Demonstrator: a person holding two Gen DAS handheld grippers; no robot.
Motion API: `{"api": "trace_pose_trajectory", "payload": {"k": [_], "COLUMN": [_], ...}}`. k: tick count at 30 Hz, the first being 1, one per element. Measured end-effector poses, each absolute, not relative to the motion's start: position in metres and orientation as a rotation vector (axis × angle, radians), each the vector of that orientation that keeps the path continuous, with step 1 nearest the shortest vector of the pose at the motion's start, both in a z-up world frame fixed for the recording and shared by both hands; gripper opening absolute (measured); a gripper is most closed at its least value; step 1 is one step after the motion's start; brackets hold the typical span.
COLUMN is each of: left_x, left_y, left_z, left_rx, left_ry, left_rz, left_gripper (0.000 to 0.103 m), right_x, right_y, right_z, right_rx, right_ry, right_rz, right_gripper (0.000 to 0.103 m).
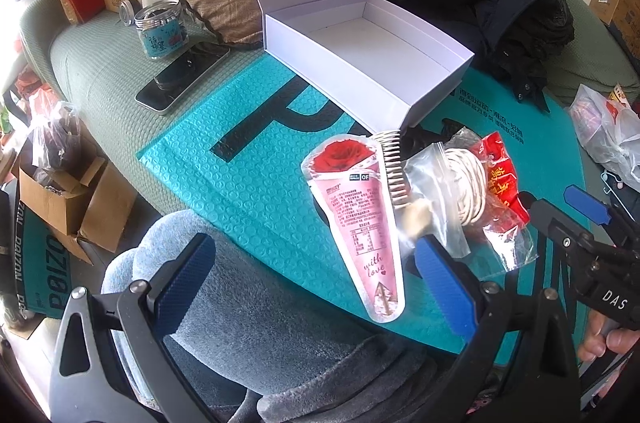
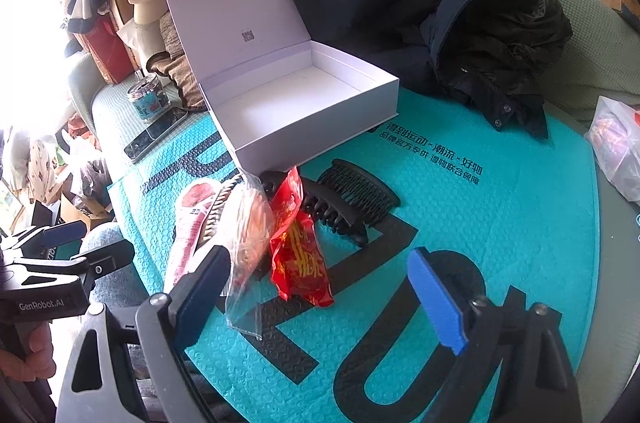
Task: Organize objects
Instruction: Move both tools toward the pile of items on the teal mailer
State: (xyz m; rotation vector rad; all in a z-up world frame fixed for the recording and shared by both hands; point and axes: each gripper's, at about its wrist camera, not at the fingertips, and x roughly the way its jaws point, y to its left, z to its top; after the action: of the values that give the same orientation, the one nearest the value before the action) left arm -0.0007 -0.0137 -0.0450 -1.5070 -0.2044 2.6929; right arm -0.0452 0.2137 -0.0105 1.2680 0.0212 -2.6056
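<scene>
1. Pink rose pouch [image 1: 357, 219] lies on the teal bubble mailer [image 1: 248, 179], just in front of the open white box [image 1: 360, 63], and sits between the spread fingers of your left gripper [image 1: 316, 275], nearer its right pad; neither pad touches it.
2. Your left gripper is wide apart and holds nothing.
3. Just beside the pouch, away from the box's front corner, you have a beige comb [image 1: 394, 169], a clear zip bag with a pale coil [image 1: 460, 183] and a red wrapper [image 2: 298, 255], all overlapping.
4. Your right gripper [image 2: 320, 287] is also spread and empty; the red wrapper lies just ahead of the gap between its pads.
5. In front of the box, a black claw clip [image 2: 328, 207] and a black side comb [image 2: 360, 189] lie touching each other.
6. The box is empty, its lid standing up.
7. From the right wrist view, the pouch is washed out and partly hidden behind the zip bag; you cannot read its print there.
8. Whether the claw clip touches the wrapper, you cannot tell.
</scene>
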Motion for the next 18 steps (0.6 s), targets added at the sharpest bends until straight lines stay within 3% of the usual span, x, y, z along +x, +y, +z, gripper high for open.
{"api": "trace_pose_trajectory", "payload": {"k": [7, 18], "left_x": [-0.011, -0.038], "left_y": [-0.010, 0.005], "left_z": [-0.056, -0.080], "left_rx": [-1.486, -1.554], "left_ry": [-0.267, -0.189], "left_rz": [2.647, 2.617], "left_gripper": [0.100, 0.094], "right_x": [-0.056, -0.072], "right_y": [0.221, 0.221], "right_z": [-0.025, -0.032], "right_rx": [1.301, 1.240], "right_ry": [-0.029, -0.074], "right_rz": [-2.557, -2.498], "right_gripper": [0.074, 0.067]}}
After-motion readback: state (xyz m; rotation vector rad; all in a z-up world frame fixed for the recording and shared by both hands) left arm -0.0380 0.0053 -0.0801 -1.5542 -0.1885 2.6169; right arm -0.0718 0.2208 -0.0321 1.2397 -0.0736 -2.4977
